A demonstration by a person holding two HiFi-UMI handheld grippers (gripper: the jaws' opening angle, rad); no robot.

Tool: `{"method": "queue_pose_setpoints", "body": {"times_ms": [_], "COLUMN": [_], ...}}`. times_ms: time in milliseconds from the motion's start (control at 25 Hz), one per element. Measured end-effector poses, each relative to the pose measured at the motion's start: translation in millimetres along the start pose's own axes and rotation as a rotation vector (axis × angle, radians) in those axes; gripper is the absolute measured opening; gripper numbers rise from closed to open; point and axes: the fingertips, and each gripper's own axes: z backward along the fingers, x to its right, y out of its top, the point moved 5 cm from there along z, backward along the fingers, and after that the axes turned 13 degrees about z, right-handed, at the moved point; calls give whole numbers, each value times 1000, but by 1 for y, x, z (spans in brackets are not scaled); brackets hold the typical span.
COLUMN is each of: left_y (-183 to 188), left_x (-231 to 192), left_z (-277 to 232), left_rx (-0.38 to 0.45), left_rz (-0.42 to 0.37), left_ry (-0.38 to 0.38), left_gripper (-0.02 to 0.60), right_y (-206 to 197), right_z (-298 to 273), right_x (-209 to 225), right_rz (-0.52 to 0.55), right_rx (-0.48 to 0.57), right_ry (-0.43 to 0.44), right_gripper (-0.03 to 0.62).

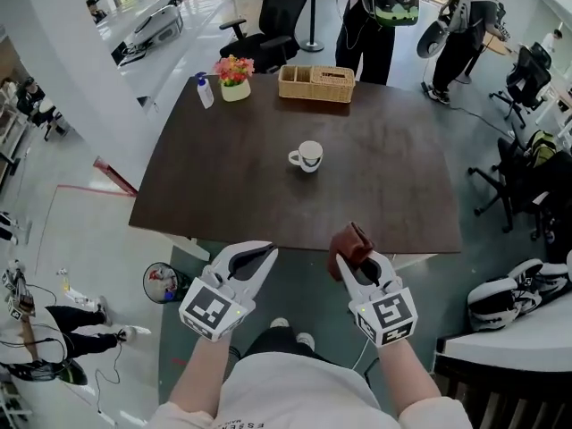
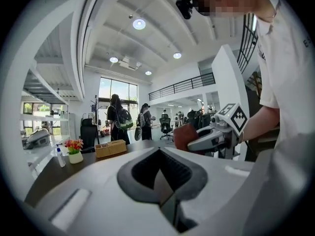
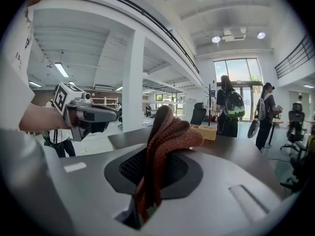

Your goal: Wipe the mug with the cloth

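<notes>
**Cloth clamped, mug waits mid-table**

The person holds the 2 grippers side by side in front of the torso, forearms bent forward and jaws aimed at the near edge of the dark table (image 1: pixel 393 177). The right gripper (image 1: pixel 359 262) has its jaws closed on a bunched reddish-brown cloth (image 1: pixel 350 242), which sticks up past the fingertips. The left gripper (image 1: pixel 266 254) points up and slightly inward, its jaws brought together with nothing between them. The white mug (image 1: pixel 308 156) stands upright near the table's middle, handle to the left, well apart from both grippers. A wicker basket (image 1: pixel 316 84), a flower pot (image 1: pixel 235 79) and a spray bottle (image 1: pixel 205 90) line the far edge.
</notes>
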Motion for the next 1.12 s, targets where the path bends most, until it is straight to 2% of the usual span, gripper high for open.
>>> {"method": "queue_pose_setpoints", "body": {"times_ms": [80,200,440,720,880,1120], "left_y": [-3,-10,-28,-50,-56,-56], "left_x": [23,49,82,126,143,152], "left_z": [17,40,97,162,185,201], "left_rx": [9,48,42,43,45,53], "left_rz": [-6,40,84,48,51,69], "left_ry": [4,-10,-58,-72,-60,-28], "left_gripper": [0,0,0,1,0,0], "right_y": [-3,-6,5,-3,-3,1], "right_z": [26,59,102,153,175,187], "right_x": [-18,-44,-105,-179,-199,-211], "right_rz": [-5,-14,-27,-93,-68,-39], "right_rx": [9,10,14,14,10,19], "right_ry": [-11,-42,-119,-175,-202,-200], "right_gripper": [84,84,84,81,78,78]}}
